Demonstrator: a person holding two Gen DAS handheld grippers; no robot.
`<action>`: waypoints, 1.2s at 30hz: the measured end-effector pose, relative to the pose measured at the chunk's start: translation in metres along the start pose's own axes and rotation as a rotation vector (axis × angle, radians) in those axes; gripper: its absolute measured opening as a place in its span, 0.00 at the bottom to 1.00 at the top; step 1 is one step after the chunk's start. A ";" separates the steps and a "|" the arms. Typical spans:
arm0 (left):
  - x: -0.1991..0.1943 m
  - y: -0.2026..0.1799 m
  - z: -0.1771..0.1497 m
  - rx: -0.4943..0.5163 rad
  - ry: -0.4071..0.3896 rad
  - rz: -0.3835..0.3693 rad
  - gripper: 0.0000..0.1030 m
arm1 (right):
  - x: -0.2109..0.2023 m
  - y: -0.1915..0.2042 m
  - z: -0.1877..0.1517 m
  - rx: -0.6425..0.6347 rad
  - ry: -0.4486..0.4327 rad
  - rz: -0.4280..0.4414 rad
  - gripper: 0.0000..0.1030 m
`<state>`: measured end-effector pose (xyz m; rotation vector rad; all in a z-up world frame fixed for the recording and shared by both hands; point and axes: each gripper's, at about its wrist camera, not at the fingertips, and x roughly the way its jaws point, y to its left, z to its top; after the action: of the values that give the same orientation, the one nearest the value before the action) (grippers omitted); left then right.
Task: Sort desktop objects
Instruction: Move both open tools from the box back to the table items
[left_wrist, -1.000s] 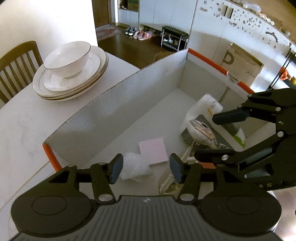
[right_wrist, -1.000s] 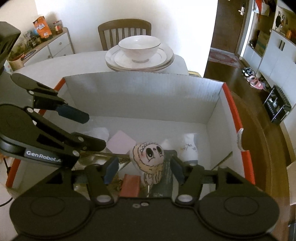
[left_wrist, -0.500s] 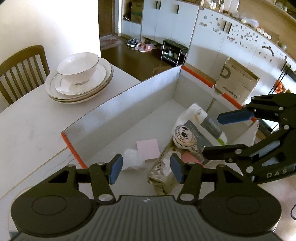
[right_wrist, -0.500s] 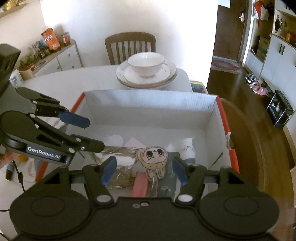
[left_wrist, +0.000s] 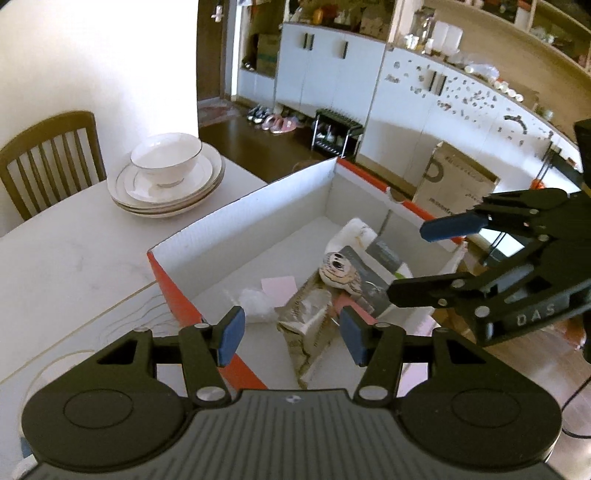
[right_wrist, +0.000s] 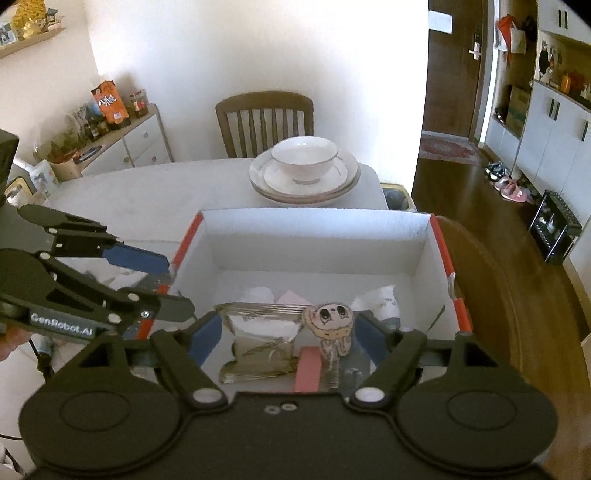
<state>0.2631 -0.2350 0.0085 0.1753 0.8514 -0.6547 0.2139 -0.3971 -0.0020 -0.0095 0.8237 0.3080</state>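
1. Left wrist view: left gripper (left_wrist: 291, 334) nearest, jaws spread wide, nothing between the blue pads (left_wrist: 231, 334), poised above the near orange-edged corner of the cardboard box (left_wrist: 258, 206).
2. Right gripper (left_wrist: 424, 258) to the right of the box, over its right rim, jaws likewise wide apart and empty.
3. Inside the box, at the near end: crinkled foil snack packet (left_wrist: 308, 325), with a pink flat piece (right_wrist: 308, 369) just beside it.
4. Slightly deeper in the box: clear plastic wrapper (left_wrist: 255, 301) and pale pink sticky note (left_wrist: 279, 288) near the left wall.
5. Cartoon-face charm (left_wrist: 338, 273) resting on a dark booklet (left_wrist: 369, 280), towards the right wall of the box.
6. White crumpled bag (left_wrist: 354, 232) behind the charm, against the right wall.
7. Far half of the box floor bare white.
8. Beyond the box, on the white table (left_wrist: 66, 258): stacked plates (left_wrist: 166, 192) with a bowl (left_wrist: 166, 157) on top, well apart from the box.
9. Behind the plates: wooden chair (left_wrist: 48, 155) at the table edge.
10. Right wrist view: same layout seen from the box's near long side, charm (right_wrist: 330, 317) upright-looking between the right gripper's spread fingers (right_wrist: 369, 343), not touched by them.
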 end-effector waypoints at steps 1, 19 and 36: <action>-0.005 0.000 -0.002 0.004 -0.006 0.001 0.54 | -0.002 0.003 0.000 0.002 -0.005 0.001 0.80; -0.078 0.034 -0.062 -0.005 -0.067 0.008 0.66 | -0.022 0.092 -0.018 -0.027 -0.066 -0.021 0.91; -0.115 0.108 -0.107 -0.075 -0.074 0.105 0.90 | -0.002 0.178 -0.038 0.016 -0.060 -0.020 0.96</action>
<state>0.2051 -0.0536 0.0120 0.1269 0.7887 -0.5271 0.1361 -0.2323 -0.0066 0.0060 0.7656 0.2816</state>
